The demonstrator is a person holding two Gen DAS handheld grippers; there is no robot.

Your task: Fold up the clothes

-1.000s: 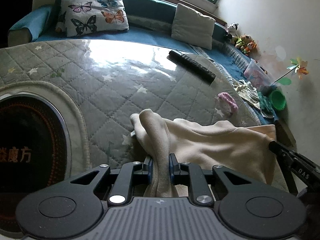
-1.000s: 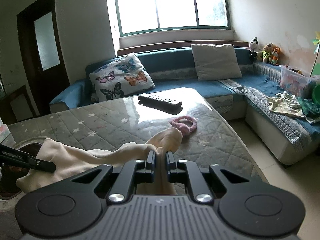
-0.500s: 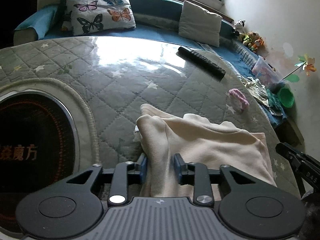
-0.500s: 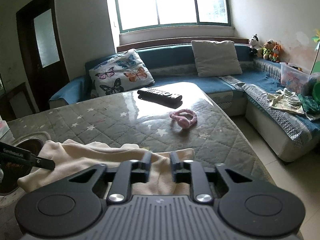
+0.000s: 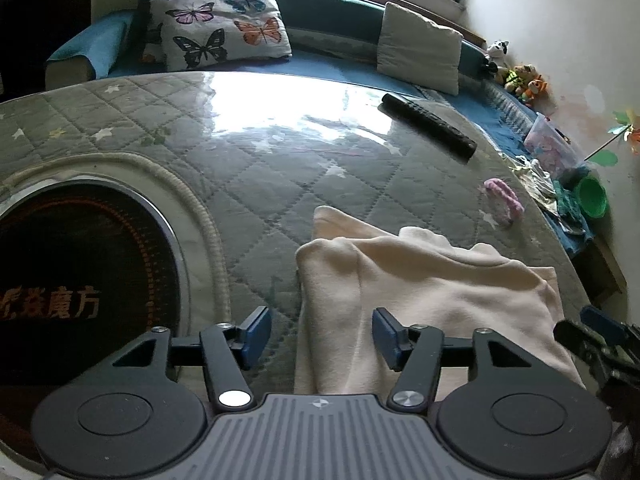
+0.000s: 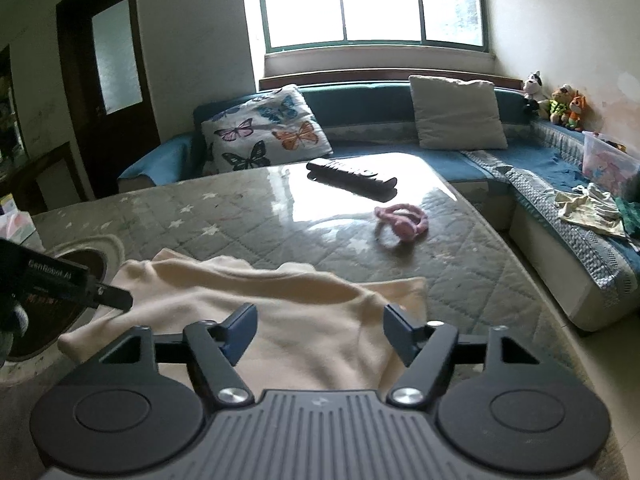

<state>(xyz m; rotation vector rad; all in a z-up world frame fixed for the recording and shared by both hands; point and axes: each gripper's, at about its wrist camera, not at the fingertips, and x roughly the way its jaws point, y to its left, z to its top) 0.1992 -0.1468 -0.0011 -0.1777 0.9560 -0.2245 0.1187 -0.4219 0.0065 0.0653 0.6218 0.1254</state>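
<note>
The garment (image 6: 304,304) lies on the desk (image 6: 248,232) at its near edge. Beyond it lie a hair tie (image 6: 402,220) and, farther back, a remote (image 6: 352,174). A sofa (image 6: 532,164) stands behind and right of the desk.

A blue L-shaped fabric sofa (image 6: 460,156) lines the far and right walls beneath a bright green-framed window (image 6: 374,2); a dark wooden door (image 6: 108,80) stands left.

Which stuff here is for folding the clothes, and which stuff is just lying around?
For the folding:
- cream garment lying on the table
- left gripper, open
- right gripper, open

Just lying around:
- remote control
- pink hair band
- butterfly pillow
- plain cushion
- stuffed toys
- clothes on the sofa
</note>
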